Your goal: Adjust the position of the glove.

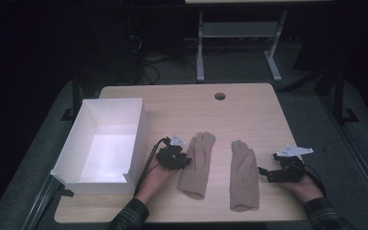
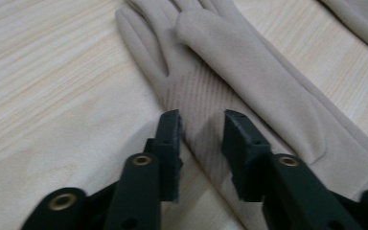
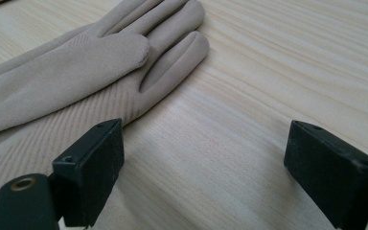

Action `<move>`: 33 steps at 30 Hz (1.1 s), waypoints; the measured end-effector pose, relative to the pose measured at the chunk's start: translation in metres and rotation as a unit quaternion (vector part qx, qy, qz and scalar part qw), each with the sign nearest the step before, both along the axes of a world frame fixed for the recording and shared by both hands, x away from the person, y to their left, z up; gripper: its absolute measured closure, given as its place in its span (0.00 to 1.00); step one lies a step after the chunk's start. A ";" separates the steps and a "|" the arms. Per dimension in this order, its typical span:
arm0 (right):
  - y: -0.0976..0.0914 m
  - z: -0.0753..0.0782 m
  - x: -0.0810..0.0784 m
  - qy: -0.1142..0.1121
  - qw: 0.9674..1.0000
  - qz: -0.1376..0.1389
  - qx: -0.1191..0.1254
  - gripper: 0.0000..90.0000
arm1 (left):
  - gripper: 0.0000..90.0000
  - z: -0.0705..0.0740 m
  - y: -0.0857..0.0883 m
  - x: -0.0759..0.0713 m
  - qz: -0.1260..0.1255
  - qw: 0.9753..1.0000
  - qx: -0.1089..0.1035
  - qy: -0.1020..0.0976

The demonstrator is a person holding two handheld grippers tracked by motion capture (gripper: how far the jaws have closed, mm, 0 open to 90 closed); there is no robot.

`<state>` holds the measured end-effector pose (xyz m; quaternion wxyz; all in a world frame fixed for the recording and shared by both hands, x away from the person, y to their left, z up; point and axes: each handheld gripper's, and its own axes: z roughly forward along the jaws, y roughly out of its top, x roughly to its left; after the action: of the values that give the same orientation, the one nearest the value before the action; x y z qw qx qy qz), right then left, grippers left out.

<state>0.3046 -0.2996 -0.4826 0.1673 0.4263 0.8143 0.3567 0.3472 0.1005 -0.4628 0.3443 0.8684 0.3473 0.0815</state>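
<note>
Two beige gloves lie flat on the wooden table, fingers pointing away from the person. My left gripper [image 1: 187, 160] rests at the left edge of the left glove [image 1: 196, 165]. In the left gripper view my left gripper [image 2: 202, 129] has its jaws a little apart over the ribbed edge of that glove [image 2: 268, 96], whose fabric lies flat between them. My right gripper [image 1: 263, 172] sits just right of the right glove [image 1: 243, 175]. In the right gripper view my right gripper [image 3: 203, 143] stands wide open over bare wood, its left jaw at the glove's [image 3: 76, 72] edge.
An empty white box [image 1: 139, 124] stands at the table's left edge, close behind my left hand. A round cable hole [image 1: 219, 96] sits near the table's [image 1: 249, 110] far edge. Another desk's white legs [image 1: 200, 48] stand beyond on the floor.
</note>
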 end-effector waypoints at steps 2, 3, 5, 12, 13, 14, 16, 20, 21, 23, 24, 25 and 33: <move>0.000 0.000 0.000 0.000 1.000 0.005 0.000 0.14 | 0.88 0.000 -0.002 -0.001 -0.007 1.000 -0.006 0.008; 0.000 0.000 0.000 0.000 1.000 0.005 0.000 0.14 | 0.90 0.000 -0.002 -0.001 -0.007 1.000 -0.006 0.008; 0.000 0.000 0.000 0.001 1.000 0.011 0.000 0.14 | 0.93 0.000 -0.002 -0.001 -0.008 1.000 -0.006 0.010; -0.005 0.013 -0.008 0.008 0.997 0.073 0.025 0.85 | 0.93 0.000 0.000 0.000 -0.011 1.000 -0.012 0.016; -0.004 0.014 -0.009 0.009 0.996 0.085 0.023 0.93 | 0.93 0.000 -0.001 0.000 -0.011 1.000 -0.012 0.015; -0.002 0.015 -0.010 0.010 0.995 0.095 0.021 0.98 | 0.93 0.000 -0.001 0.000 -0.011 1.000 -0.010 0.014; 0.000 0.015 -0.010 0.012 0.994 0.105 0.022 1.00 | 0.93 0.000 -0.001 0.000 -0.012 1.000 -0.009 0.012; 0.009 0.013 -0.010 0.030 0.990 0.135 0.019 1.00 | 0.93 0.000 -0.001 0.000 -0.013 1.000 -0.009 0.012; 0.010 0.012 -0.010 0.033 0.990 0.136 0.019 1.00 | 0.93 0.000 -0.001 0.000 -0.013 1.000 -0.008 0.012; 0.012 0.011 -0.009 0.038 0.989 0.140 0.018 1.00 | 0.93 0.000 -0.001 0.000 -0.012 1.000 -0.008 0.011; 0.013 0.010 -0.009 0.039 0.989 0.143 0.016 1.00 | 0.93 0.000 -0.001 0.000 -0.012 1.000 -0.009 0.012; 0.013 0.010 -0.009 0.039 0.989 0.143 0.016 1.00 | 0.93 0.000 -0.001 0.000 -0.012 1.000 -0.009 0.012; 0.030 0.012 -0.004 0.038 0.987 0.155 0.022 1.00 | 0.93 0.000 -0.001 0.000 -0.012 1.000 -0.008 0.012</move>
<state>0.3008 -0.2698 -0.4705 0.0693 0.3119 0.8681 0.3800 0.3471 0.0994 -0.4631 0.3481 0.8708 0.3412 0.0642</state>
